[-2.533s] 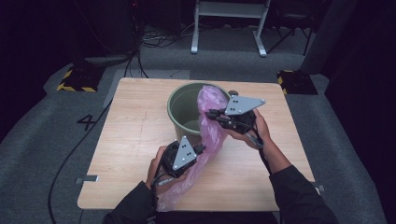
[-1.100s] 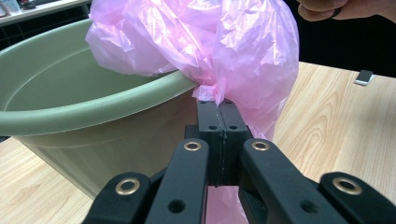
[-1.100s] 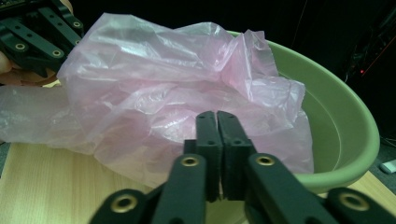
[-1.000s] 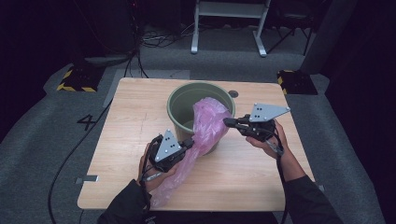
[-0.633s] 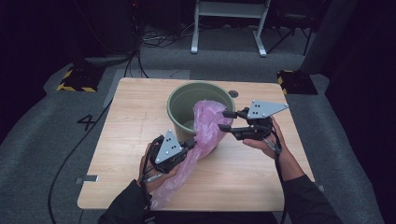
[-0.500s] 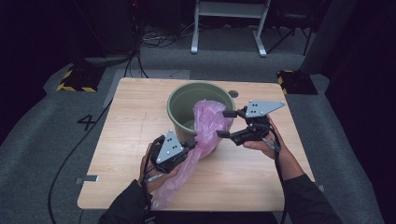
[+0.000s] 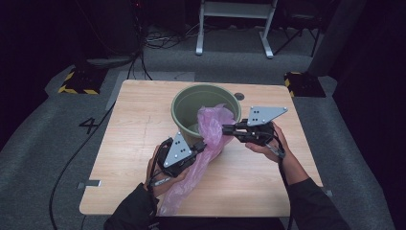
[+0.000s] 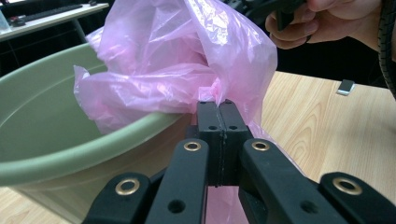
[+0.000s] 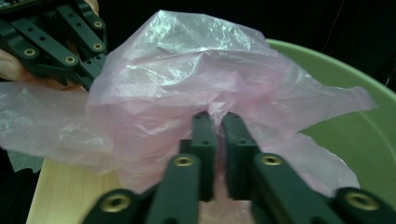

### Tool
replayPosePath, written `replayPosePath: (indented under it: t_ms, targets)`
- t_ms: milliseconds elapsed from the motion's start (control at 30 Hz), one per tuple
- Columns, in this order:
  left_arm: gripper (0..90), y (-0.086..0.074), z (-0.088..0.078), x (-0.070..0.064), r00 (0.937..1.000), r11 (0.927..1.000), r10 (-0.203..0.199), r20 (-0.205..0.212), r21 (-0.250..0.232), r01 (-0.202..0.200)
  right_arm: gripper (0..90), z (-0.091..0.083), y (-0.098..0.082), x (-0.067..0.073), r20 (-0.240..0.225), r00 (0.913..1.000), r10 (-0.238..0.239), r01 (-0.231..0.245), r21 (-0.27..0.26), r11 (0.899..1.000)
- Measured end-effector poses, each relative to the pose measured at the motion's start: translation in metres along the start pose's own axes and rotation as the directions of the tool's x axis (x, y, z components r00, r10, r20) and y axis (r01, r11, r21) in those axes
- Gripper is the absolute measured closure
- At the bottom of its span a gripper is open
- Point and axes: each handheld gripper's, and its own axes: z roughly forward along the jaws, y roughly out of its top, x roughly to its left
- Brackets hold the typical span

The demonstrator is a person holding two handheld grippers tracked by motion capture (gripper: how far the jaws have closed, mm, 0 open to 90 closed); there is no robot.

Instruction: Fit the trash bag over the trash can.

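Pink bag (image 7: 210, 132) | hides bucket (image 7: 184, 108) near rim | tail cut off

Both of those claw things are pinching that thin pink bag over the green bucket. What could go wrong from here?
The bag is thin film, and both the left gripper and the right gripper clamp small bunched folds of it; pulling them apart might tear it or let a fold slip out. Part of the bag drapes over the bucket rim, so a hard tug could perhaps drag or tip the bucket. Its tail trails towards the table edge and may snag under the person's left arm.
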Motion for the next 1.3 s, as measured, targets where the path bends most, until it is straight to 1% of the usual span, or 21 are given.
replayPosePath:
  t_ms: [67,167,267,400,467,500,533,567,600,700,767,833,900,933,967,1000,1033,1167,1200,1233,1300]
  targets:
    - [89.8,0.001,0.0,0.0,1.0,1.0,0.0,-0.003,-0.003,0.0,89.7,0.0,0.001,0.0,0.002,1.0,-0.002,0.002,0.001,1.0]
    - [89.7,0.004,-0.001,0.003,0.9999,1.0,0.005,-0.015,-0.004,-0.005,90.0,0.001,0.009,-0.002,0.035,0.9993,-0.011,0.01,0.007,1.0]
    - [89.7,0.005,0.001,0.004,0.9997,1.0,0.007,-0.023,-0.007,-0.007,90.0,0.002,0.015,-0.003,0.046,0.9989,-0.014,0.013,0.014,1.0]
    - [88.0,0.005,0.003,0.009,0.9991,1.0,0.002,-0.043,-0.001,-0.002,90.0,0.007,0.023,-0.008,0.069,0.9976,-0.005,0.003,0.028,1.0]
    - [77.5,0.004,0.004,0.012,0.9992,0.9999,-0.016,-0.036,0.001,0.016,90.0,0.015,0.027,-0.016,0.082,0.9965,0.015,-0.021,0.06,0.998]
    - [71.2,0.003,0.003,0.015,0.9985,0.9993,-0.036,-0.041,-0.009,0.035,90.0,0.016,0.028,-0.018,0.088,0.9959,0.02,-0.026,0.069,0.997]
    - [65.8,0.003,0.003,0.015,0.9985,0.9993,-0.036,-0.041,-0.009,0.035,90.0,0.016,0.028,-0.018,0.088,0.9959,0.02,-0.026,0.069,0.997]
    - [65.8,0.002,0.002,0.017,0.9978,0.9988,-0.048,-0.046,-0.007,0.048,90.0,0.019,0.028,-0.02,0.093,0.9953,0.026,-0.033,0.077,0.996]
    - [63.9,0.001,0.001,0.019,0.9977,0.9982,-0.06,-0.031,-0.012,0.059,90.0,0.022,0.028,-0.023,0.095,0.9949,0.036,-0.044,0.085,0.995]
    - [50.3,-0.001,-0.001,0.021,0.9972,0.9971,-0.075,0.003,-0.013,0.075,90.0,0.028,0.027,-0.031,0.091,0.9929,0.076,-0.086,0.108,0.99]
    - [47.9,-0.004,-0.003,0.022,0.9961,0.9967,-0.08,0.037,-0.007,0.081,90.0,0.029,0.026,-0.033,0.09,0.9918,0.091,-0.101,0.112,0.989]
    - [41.8,-0.006,-0.004,0.022,0.9933,0.9959,-0.09,0.072,0.008,0.09,90.0,0.032,0.024,-0.037,0.095,0.9864,0.134,-0.146,0.125,0.981]
    - [36.6,-0.01,-0.003,0.022,0.9903,0.9944,-0.104,0.093,0.028,0.102,90.0,0.034,0.023,-0.041,0.099,0.9823,0.159,-0.172,0.146,0.974]
    - [35.6,-0.012,-0.003,0.022,0.9871,0.9939,-0.104,0.122,0.047,0.099,90.0,0.036,0.023,-0.043,0.102,0.9791,0.176,-0.191,0.164,0.968]
    - [31.3,-0.014,-0.002,0.022,0.9857,0.9935,-0.099,0.137,0.069,0.09,90.0,0.04,0.022,-0.047,0.102,0.9734,0.205,-0.221,0.186,0.957]
    - [31.1,-0.015,-0.001,0.021,0.9831,0.9925,-0.104,0.151,0.079,0.093,90.0,0.041,0.022,-0.048,0.101,0.9717,0.214,-0.23,0.195,0.953]
    - [30.7,-0.015,-0.001,0.021,0.9831,0.9925,-0.104,0.151,0.079,0.093,90.0,0.042,0.022,-0.05,0.103,0.9701,0.22,-0.237,0.206,0.949]
    - [27.4,-0.02,0.006,0.02,0.9705,0.9837,-0.127,0.205,0.152,0.096,90.0,0.042,0.022,-0.051,0.105,0.9663,0.235,-0.253,0.212,0.944]
    - [26.5,-0.022,0.012,0.018,0.9688,0.978,-0.13,0.211,0.188,0.09,90.0,0.043,0.021,-0.051,0.1,0.9674,0.233,-0.249,0.218,0.944]
    - [26.0,-0.022,0.012,0.018,0.9688,0.978,-0.13,0.211,0.188,0.09,90.0,0.043,0.021,-0.051,0.1,0.9674,0.233,-0.249,0.218,0.944]
    - [26.4,-0.026,0.018,0.017,0.9669,0.9727,-0.138,0.215,0.213,0.091,89.9,0.044,0.02,-0.051,0.097,0.9656,0.241,-0.257,0.223,0.94]
